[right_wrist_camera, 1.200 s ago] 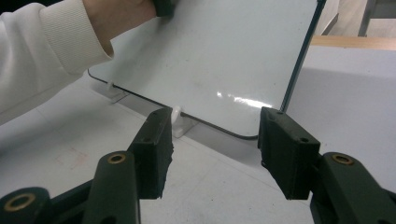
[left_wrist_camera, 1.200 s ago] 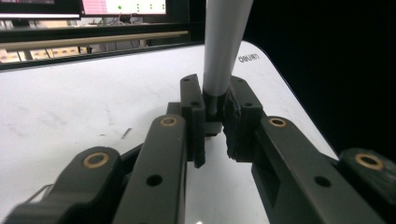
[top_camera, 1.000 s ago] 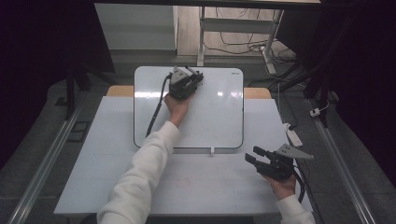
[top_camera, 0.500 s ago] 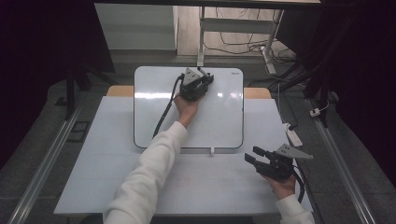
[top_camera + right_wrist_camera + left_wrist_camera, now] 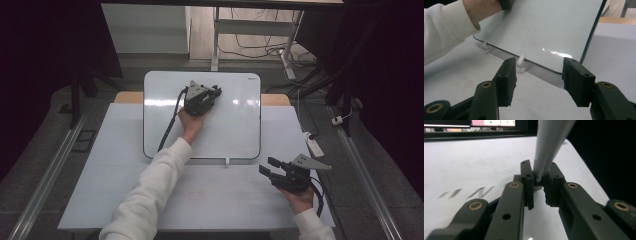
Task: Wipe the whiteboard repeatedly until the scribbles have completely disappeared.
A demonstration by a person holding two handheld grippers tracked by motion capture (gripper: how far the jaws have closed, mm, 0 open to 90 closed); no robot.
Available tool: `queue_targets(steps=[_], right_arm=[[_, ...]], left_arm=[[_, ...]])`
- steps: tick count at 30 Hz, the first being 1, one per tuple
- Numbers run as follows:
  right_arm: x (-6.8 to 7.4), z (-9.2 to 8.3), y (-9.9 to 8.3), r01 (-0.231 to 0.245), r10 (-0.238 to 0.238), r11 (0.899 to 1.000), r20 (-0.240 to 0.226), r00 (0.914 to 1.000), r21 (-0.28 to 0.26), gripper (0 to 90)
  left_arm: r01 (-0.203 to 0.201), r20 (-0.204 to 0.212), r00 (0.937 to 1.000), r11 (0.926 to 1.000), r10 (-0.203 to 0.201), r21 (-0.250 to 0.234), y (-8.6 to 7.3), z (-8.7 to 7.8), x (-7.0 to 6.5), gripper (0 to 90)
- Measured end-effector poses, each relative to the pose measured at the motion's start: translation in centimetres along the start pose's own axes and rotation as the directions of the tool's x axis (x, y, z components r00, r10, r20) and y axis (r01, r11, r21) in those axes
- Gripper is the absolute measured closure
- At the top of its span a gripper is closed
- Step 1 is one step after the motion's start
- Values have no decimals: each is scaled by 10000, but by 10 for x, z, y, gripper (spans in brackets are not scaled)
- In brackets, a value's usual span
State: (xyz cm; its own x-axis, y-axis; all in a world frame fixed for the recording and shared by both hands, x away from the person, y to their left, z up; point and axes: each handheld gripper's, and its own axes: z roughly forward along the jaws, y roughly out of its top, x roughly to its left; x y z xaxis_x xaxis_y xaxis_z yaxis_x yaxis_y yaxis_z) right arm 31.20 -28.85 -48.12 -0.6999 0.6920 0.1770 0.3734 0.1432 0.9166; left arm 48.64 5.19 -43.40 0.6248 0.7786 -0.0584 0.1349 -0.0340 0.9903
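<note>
A white whiteboard (image 5: 235, 130) lies on the table, its far end past the table's back edge. My left gripper (image 5: 217, 91) hovers over the board's upper middle, shut on a grey marker (image 5: 549, 145) that stands up between its jaws. In the left gripper view the jaws (image 5: 540, 167) clamp the marker's lower end above the board (image 5: 474, 160), and faint dark strokes (image 5: 466, 192) show on the board to the left. My right gripper (image 5: 267, 166) rests near the table's front right, open and holding nothing. Its jaws (image 5: 539, 72) point at the whiteboard's near edge (image 5: 544, 30).
The white table top (image 5: 125, 165) has bare room at the front and left. A small white clip (image 5: 521, 61) props the board's near edge. A power strip (image 5: 312, 142) lies off the table's right side. Cables and a metal frame stand behind.
My left gripper slid right along the board's upper part with the marker, then drew back slightly toward the person. The right gripper kept still.
</note>
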Motion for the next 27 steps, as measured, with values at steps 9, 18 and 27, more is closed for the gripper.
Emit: queue_targets(steps=[9, 18, 27], right_arm=[[-2, 1, 0, -15, 15, 10000, -30, 10000, 1, 448], [-1, -2, 1, -21, 21, 10000, 14, 10000, -97, 448], [-2, -1, 0, -17, 17, 10000, -43, 10000, -75, 448]], left_arm=[[112, -413, 9991, 9999, -116, -96, 6, -12, 19, 782], [-221, -368, 9991, 9997, 218, -76, 6, 1, 5, 783], [216, -1076, 9939, 9993, -247, -302, 13, -28, 46, 783]])
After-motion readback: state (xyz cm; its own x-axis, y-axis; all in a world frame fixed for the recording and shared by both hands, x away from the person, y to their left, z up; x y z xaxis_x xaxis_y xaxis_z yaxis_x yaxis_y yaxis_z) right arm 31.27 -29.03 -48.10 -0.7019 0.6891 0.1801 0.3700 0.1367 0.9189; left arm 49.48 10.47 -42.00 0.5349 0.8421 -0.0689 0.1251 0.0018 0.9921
